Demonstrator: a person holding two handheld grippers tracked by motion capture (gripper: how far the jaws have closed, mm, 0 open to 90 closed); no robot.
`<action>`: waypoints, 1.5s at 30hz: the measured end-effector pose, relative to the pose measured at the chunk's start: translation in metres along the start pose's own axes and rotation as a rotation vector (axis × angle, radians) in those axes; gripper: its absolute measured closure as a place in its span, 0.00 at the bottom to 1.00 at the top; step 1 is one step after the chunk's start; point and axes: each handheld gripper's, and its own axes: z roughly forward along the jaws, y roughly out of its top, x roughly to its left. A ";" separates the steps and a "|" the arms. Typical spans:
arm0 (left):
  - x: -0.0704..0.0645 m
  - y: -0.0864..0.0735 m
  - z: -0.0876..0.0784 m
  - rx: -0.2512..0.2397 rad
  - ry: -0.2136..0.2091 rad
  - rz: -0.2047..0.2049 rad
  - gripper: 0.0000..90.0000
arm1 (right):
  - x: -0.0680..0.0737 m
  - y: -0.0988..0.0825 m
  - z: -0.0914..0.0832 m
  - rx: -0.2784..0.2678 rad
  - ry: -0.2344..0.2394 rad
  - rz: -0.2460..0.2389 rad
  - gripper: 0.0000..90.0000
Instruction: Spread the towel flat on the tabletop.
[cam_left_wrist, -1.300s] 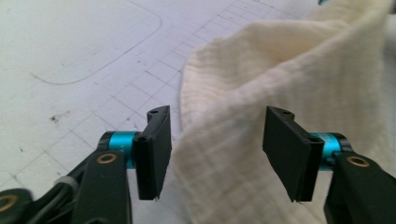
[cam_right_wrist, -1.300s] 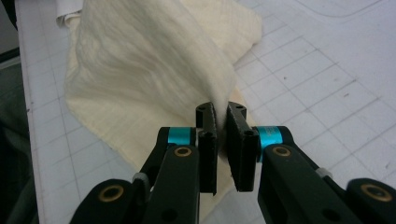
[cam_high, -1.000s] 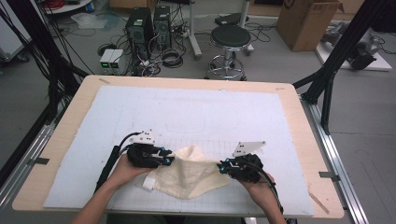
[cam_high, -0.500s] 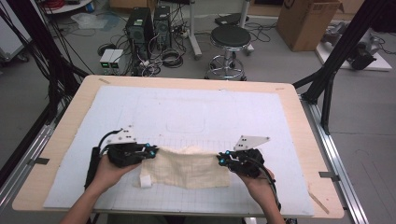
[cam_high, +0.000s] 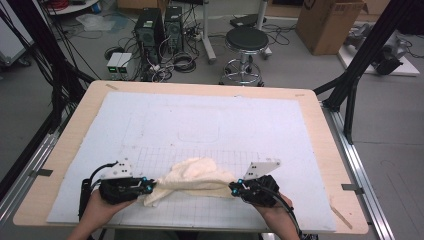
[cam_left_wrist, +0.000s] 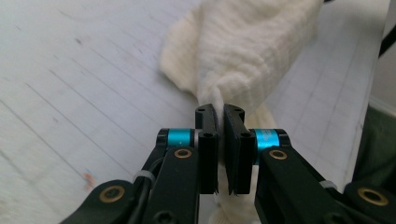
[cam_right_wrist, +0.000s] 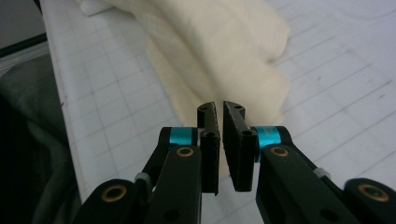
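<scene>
Cloth (cam_high: 192, 175), cream and soft, lay bunched near the front edge of the white mat (cam_high: 200, 120), stretched loosely between the two grippers with a hump in the middle and a tail hanging toward the front at its left end. Left gripper (cam_high: 147, 186) was clamped on the cloth's left end; in the left gripper view only a thin twisted corner (cam_left_wrist: 215, 100) sat between the nearly closed jaws. Right gripper (cam_high: 233, 188) was likewise closed narrow on the right end; in the right gripper view a thin fold ran into the jaws. Risks, as judged: both bites looked shallow, so a pull outward to spread the cloth could strip a corner free, likelier on the left. The pinched corner was twisted, so spreading might leave a roll rather than a flat edge. Uneven pull could drag the cloth off the mat's front edge.
</scene>
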 end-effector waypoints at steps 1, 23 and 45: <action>-0.001 -0.001 0.001 0.010 -0.011 0.006 0.93 | 0.001 -0.002 0.001 0.010 0.008 0.003 0.94; 0.015 0.059 0.027 -0.054 -0.046 -0.003 0.83 | -0.024 0.058 0.026 -0.036 0.082 0.016 0.82; -0.004 0.055 0.047 0.021 -0.089 0.004 0.78 | -0.007 -0.007 0.026 0.071 0.120 0.055 0.99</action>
